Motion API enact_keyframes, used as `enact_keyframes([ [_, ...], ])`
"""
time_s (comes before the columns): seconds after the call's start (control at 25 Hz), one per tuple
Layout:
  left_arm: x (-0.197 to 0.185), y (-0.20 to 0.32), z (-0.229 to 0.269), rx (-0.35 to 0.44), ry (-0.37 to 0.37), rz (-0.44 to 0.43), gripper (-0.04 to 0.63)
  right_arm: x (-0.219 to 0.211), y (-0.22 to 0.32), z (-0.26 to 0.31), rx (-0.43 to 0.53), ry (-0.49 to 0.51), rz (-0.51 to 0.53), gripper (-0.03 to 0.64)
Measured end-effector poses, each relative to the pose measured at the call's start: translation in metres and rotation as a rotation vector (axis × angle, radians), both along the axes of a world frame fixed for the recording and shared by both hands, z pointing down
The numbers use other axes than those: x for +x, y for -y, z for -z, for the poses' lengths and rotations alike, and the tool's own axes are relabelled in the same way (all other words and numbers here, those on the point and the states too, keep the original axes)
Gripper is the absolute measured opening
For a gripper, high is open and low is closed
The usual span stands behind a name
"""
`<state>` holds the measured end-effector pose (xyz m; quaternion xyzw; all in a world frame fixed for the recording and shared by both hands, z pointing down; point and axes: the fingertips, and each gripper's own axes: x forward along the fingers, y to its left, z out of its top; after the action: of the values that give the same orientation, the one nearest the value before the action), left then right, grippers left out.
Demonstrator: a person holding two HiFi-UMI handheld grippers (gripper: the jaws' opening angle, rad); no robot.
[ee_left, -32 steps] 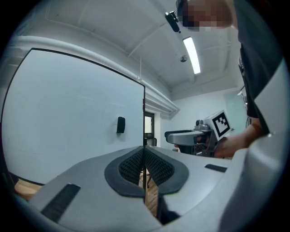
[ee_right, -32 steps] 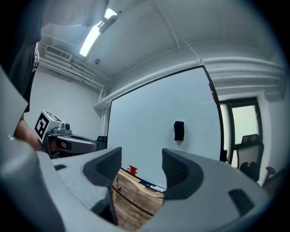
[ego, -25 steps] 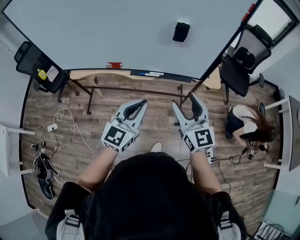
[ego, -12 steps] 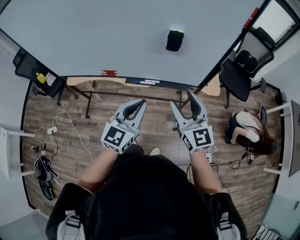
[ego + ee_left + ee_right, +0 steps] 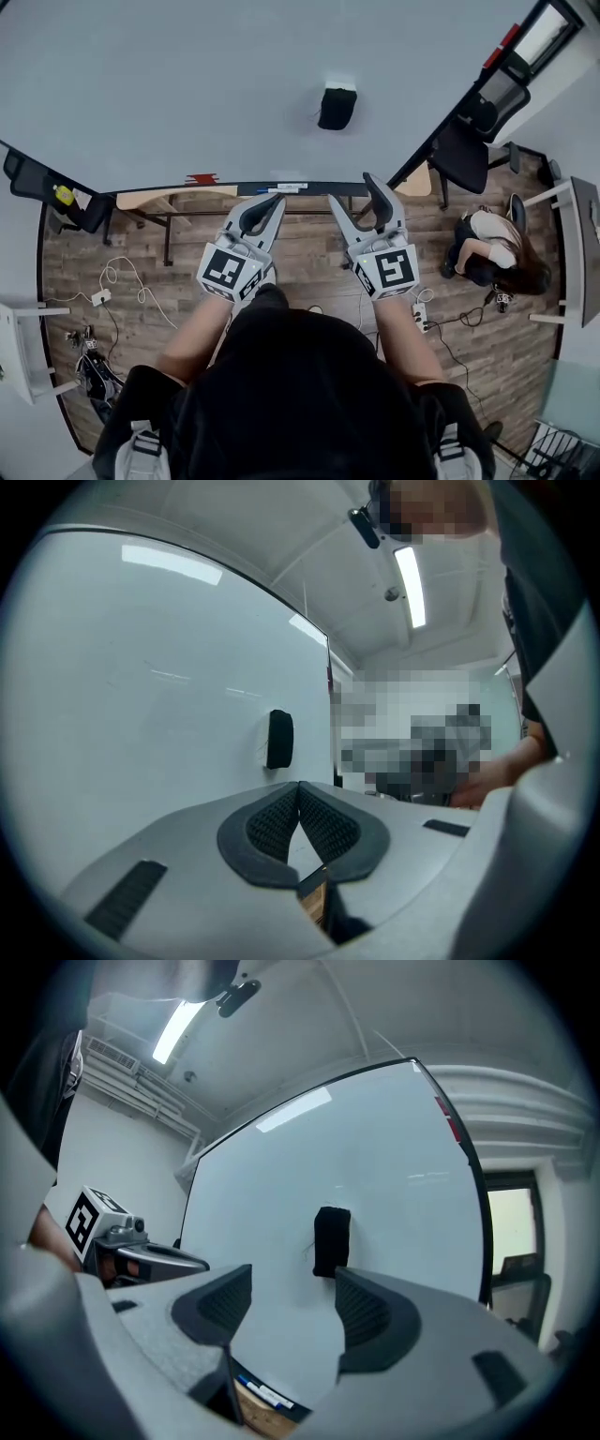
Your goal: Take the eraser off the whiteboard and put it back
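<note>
Bright ceiling striplights, strong fisheye distortion

Black short-sleeved top (image 5: 300,394), pale grey straps (image 5: 139,448) with dark buckles over both shoulders. Left gripper (image 5: 277,200) and right gripper (image 5: 352,190) pretty much twins: light grey plastic, long curved jaws lined with dark ribbed pads (image 5: 272,822). White cube (image 5: 225,272) with black square markers on each, plus little black strips (image 5: 127,899) set into the jaw tops.
</note>
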<state>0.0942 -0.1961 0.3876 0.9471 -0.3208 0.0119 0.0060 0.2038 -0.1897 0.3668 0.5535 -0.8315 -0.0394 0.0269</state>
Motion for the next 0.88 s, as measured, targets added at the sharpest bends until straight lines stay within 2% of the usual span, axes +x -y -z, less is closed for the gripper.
enact_keyframes([
  [0.52,-0.004,0.090,0.001,-0.008,-0.001,-0.134,-0.005,0.007,0.101,0.018,0.032,0.025,-0.238,0.265],
  [0.88,0.001,0.114,-0.006,-0.023,-0.001,-0.218,-0.005,0.011,0.136,0.021,0.044,0.035,-0.366,0.268],
])
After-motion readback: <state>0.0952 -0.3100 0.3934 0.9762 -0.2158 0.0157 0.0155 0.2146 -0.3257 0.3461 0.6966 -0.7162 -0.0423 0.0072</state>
